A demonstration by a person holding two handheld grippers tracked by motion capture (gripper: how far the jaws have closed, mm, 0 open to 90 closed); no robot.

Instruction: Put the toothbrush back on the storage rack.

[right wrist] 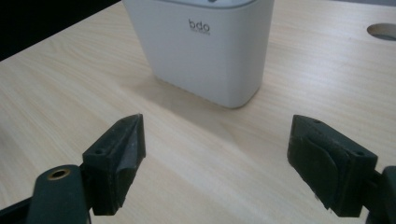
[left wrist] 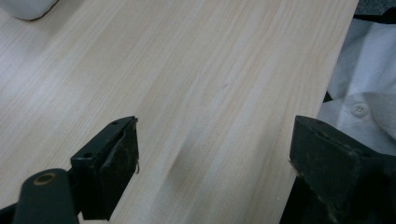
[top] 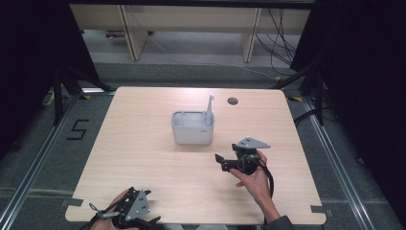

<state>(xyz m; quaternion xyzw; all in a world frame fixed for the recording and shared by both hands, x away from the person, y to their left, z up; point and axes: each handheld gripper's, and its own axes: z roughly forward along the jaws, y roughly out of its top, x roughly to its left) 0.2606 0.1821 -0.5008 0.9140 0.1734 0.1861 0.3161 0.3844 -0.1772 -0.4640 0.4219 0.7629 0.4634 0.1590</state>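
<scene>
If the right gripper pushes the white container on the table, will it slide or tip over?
The white container probably slides: it looks squat, with a broad flat base on the smooth wooden table. Its glossy, rounded walls may be slippery for the open right gripper. The tall piece standing at one corner might wobble.

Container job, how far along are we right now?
Looks done: the white container stands upright mid-table with a thin grey utensil leaning in its right end. In hand: nothing; the right gripper faces the container with jaws open and empty, close but apart from it. The left gripper waits open over the table's near edge. Left: closing on the container or utensil, if that is the aim.
</scene>
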